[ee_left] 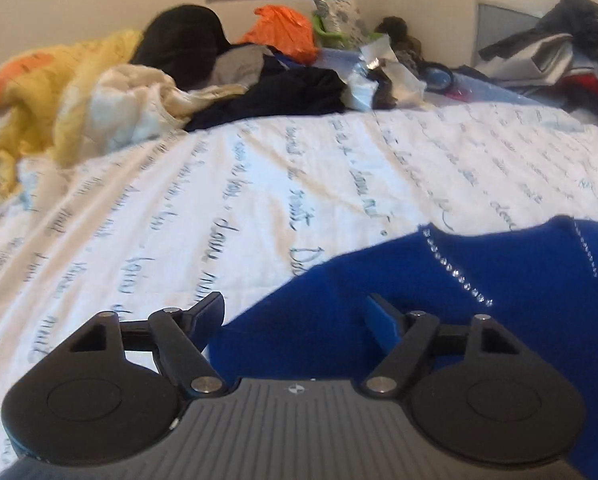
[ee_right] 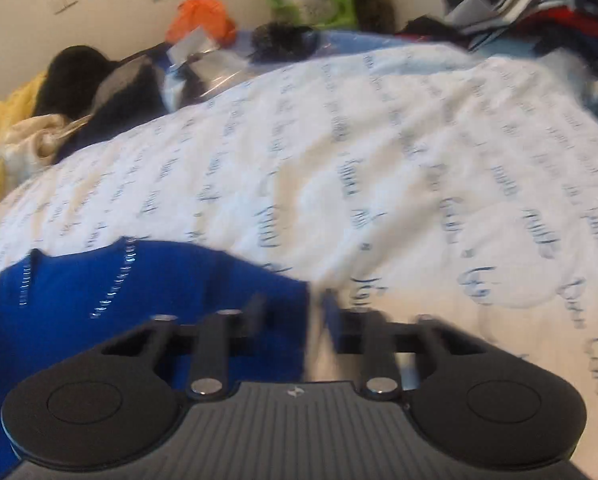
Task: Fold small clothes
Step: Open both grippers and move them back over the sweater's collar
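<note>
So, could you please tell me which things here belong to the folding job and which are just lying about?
Job:
- blue garment
- left tool
- right tool
- bedsheet

Lying about:
- yellow quilt
- orange bag
- black clothes
- clothes pile

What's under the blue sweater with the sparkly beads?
The blue knitted sweater lies on a white bedsheet printed with blue handwriting. The sheet shows all around it; whatever lies directly beneath the sweater is covered.
</note>
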The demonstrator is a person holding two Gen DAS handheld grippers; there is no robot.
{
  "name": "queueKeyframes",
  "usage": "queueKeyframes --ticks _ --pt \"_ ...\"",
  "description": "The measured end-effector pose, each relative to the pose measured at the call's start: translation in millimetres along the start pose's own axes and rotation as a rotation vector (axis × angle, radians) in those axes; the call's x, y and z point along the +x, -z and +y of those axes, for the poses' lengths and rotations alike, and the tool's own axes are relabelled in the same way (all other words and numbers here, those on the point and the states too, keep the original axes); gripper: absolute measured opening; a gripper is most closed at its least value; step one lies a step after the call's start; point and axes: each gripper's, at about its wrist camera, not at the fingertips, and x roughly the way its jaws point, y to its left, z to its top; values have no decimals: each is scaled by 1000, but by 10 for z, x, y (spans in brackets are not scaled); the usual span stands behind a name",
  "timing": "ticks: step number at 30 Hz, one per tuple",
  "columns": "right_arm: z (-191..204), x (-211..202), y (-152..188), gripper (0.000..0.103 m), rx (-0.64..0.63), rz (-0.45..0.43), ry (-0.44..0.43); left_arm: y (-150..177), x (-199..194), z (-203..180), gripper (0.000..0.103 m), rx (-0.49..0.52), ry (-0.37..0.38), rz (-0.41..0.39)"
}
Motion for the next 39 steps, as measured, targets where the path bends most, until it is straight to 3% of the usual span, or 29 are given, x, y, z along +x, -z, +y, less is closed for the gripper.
queueKeyframes --ticks 1,2,4,7,9,10,12,15,18,20,22,23,24,26,29,32,33,34,35,37,39 --pt "27 3 -7 3 -22 2 -10 33 67 3 83 -4 -10 15" --pt "46 -14 -6 3 -63 8 -14 71 80 57 95 -29 -22 1" --pt "-17 -91 12 2 -96 -22 21 123 144 228 103 -116 -16 18" --pt "-334 -113 87 2 26 -47 -23 152 119 299 103 -131 -30 7" --pt "-231 -133 145 3 -7 -80 -12 116 108 267 103 -115 -48 13" --pt "-184 -146 150 5 -6 -84 1 87 81 231 101 -96 -72 14" --pt "-116 -212 76 12 39 -70 18 40 -71 105 85 -43 -77 -19" --pt "128 -485 -10 15 16 -220 -34 -42 -280 -190 82 38 -22 -105" --pt "581 -340 -118 15 -75 -168 -131 -130 -139 -542 83 115 18 -68" --pt "908 -64 -122 15 -166 -105 -128 -188 56 -665 79 120 21 -11" --pt "1146 232 -63 15 -224 -43 -85 -207 237 -638 84 77 31 27" --pt "1209 378 -25 15 -241 -14 -59 -220 293 -607 96 57 21 37" --pt "1217 449 20 16 -247 -42 -45 -219 356 -546 103 36 8 50" --pt "1205 496 69 16 -256 -101 -29 -196 438 -376 103 -47 44 55" --pt "1238 536 154 16 -284 -174 4 -167 433 -364 103 -54 26 25" --pt "1283 552 115 17 -298 -178 36 -190 376 -395 103 -44 -21 20" --pt "1270 514 118 21 -290 -167 32 -183 309 -396 98 -39 -58 14" --pt "1245 447 109 33 -258 -140 37 -165 186 -370 85 -47 -69 3" --pt "1217 334 127 41 -202 -120 43 -128 34 -328 83 -69 -35 -5" --pt "1158 -13 282 65 -139 -170 -33 35 -354 -262 89 -118 74 -47" --pt "1136 -283 495 70 -153 -190 -122 215 -593 -305 94 -100 144 -42"
